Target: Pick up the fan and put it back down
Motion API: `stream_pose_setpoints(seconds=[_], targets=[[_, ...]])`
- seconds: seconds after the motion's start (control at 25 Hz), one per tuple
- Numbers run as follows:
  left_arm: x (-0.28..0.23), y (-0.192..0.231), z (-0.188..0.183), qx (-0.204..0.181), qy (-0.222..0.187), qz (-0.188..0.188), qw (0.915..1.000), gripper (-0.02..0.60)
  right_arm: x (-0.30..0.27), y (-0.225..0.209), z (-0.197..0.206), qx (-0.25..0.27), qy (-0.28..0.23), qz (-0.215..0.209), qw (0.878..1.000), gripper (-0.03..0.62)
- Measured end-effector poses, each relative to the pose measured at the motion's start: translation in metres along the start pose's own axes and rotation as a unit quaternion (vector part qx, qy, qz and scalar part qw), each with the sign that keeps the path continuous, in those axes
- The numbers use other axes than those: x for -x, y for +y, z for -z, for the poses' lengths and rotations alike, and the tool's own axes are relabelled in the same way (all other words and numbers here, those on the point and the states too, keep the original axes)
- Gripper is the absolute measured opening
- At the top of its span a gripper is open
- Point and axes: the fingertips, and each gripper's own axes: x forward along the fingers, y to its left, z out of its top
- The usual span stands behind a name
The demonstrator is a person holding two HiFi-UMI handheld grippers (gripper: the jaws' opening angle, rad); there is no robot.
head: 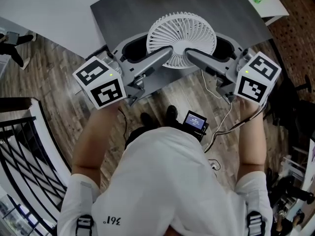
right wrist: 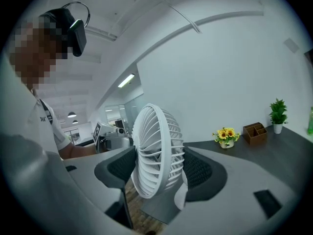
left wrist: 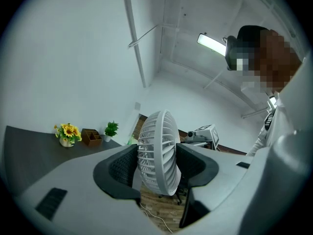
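A dark grey desk stands on a wood-plank floor beside a white wall. The white fan is held up at the desk's near edge, and floor shows beneath it. The left claw and the right claw each clamp its grille, front and back, from opposite sides. At the desk's far edge sit sunflowers, a wooden organiser and a small plant. The small digits on the person's white shirt cannot be read for certain.

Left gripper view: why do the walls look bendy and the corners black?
Left gripper view: its wide-angle lens curves straight lines and leaves dark corners; the fan looks sharp. Right gripper view: same bending. Head view: lines look straighter.
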Motion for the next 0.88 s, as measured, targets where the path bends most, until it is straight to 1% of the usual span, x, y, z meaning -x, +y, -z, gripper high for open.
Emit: stream_pose_setpoints(seconds=[0.36, 0.64, 0.88], targets=[[-0.011, 0.013, 0.019, -0.007, 0.029, 0.029, 0.9991, 0.262, -0.002, -0.014, 0.021, -0.006, 0.015, 0.041, 0.999, 0.301], [-0.015, 0.019, 0.031, -0.005, 0.052, 0.030, 0.9982, 0.261, -0.004, -0.021, 0.033, -0.020, 0.029, 0.053, 0.998, 0.301], [-0.016, 0.027, 0.045, 0.004, 0.061, 0.016, 0.9980, 0.262, -0.011, -0.028, 0.046, -0.020, 0.048, 0.040, 0.998, 0.301]])
